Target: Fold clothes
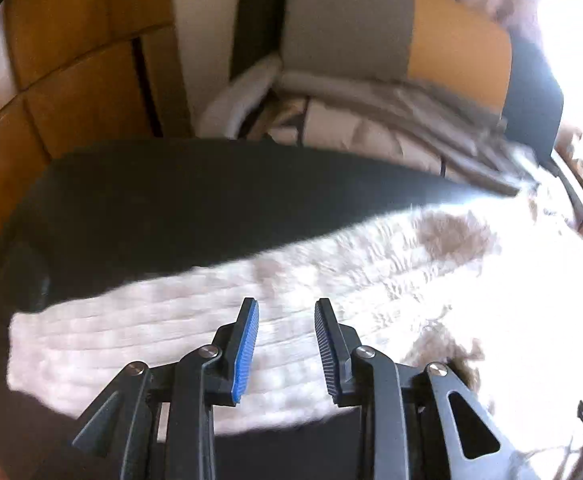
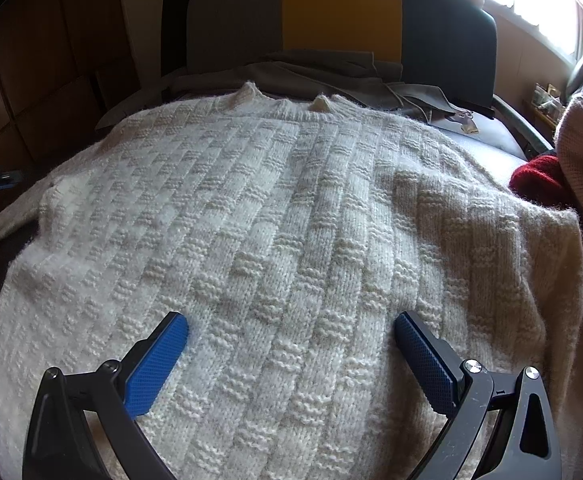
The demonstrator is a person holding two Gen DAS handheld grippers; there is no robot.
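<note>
While the white sweater [image 2: 275, 240] is lying spread flat on the dark surface [image 1: 171, 200], both grippers are being held over it: right gripper [image 2: 291, 332] wide apart, left gripper [image 1: 286, 320] narrowly parted, nothing gripped.

Daylight entered from a window [image 2: 547, 4] at upper right, blown out to white in both views. The left wrist view was motion-blurred, with glare washing out the sweater [image 1: 471, 300]. The right wrist view was sharp. Fisheye bending and dark vignetting marked all edges.

chunky knitted sweater [image 2: 283, 220], seemingly glossy wood panelling [image 1: 71, 60]
</note>
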